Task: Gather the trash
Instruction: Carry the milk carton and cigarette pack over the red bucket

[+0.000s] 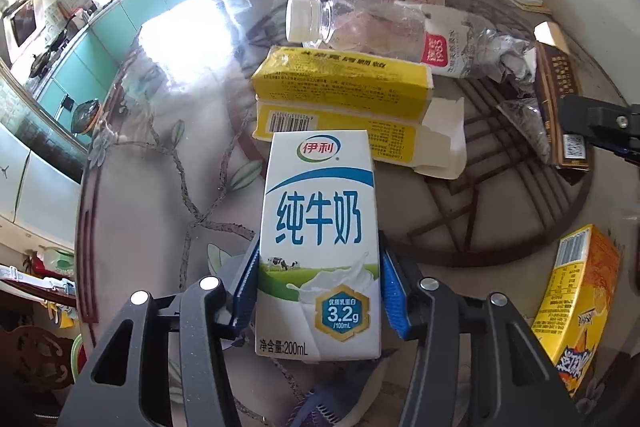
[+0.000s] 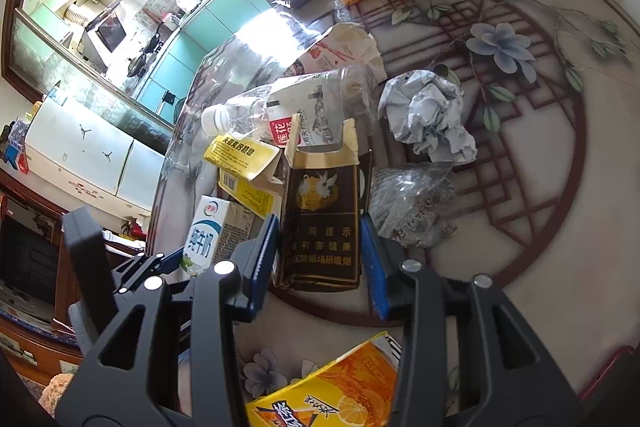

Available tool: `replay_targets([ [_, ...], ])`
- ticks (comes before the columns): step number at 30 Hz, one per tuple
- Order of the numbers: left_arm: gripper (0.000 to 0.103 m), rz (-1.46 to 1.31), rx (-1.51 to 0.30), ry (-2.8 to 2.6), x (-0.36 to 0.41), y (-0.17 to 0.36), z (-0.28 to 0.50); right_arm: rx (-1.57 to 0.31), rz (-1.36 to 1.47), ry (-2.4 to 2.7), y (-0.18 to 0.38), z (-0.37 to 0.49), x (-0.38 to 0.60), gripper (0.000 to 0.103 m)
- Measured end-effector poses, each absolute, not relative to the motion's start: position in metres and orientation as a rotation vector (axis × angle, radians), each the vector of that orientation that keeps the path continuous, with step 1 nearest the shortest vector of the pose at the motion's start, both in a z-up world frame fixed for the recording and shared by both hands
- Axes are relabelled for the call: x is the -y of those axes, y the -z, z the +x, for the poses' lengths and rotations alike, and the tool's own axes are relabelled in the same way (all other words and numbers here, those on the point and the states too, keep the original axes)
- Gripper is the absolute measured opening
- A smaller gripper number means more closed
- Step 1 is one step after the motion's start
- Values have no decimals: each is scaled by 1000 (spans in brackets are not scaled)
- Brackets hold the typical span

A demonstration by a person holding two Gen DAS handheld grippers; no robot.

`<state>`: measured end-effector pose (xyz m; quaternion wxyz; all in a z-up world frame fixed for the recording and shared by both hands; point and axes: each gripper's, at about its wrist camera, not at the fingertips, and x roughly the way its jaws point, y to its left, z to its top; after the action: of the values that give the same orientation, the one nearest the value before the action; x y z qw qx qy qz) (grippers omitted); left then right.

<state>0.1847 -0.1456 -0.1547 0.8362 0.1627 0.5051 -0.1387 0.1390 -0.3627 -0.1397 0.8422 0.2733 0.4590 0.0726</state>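
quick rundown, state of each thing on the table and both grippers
milk carton: upright, clamped in the left gripper
dark cigarette box: upright, lid flap torn open, between the right gripper jaws
plastic bottle: lying on its side, capped, crushed
yellow medicine box: lying flat, end flap open
paper ball: crumpled
orange drink carton: lying on its side
clear bag: crumpled

Floral glass-topped table [image 2: 540,187]: crumpled paper [image 2: 428,115], plastic bottle [image 1: 360,27], yellow boxes [image 1: 344,79], possibly cellophane wrapper [image 2: 408,203].
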Motion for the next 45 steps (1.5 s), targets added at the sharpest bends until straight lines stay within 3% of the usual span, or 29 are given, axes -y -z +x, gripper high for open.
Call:
replay_targets([
  [12,49,196,-915,350,87,80,93,-934,445,-152,118,104,335,40],
  [20,49,129,-893,299,32,72,42,-880,345,-152,87,67,292,40],
  [45,49,-9,-796,184,-60,40,10,-801,242,-270,25,38,198,40],
])
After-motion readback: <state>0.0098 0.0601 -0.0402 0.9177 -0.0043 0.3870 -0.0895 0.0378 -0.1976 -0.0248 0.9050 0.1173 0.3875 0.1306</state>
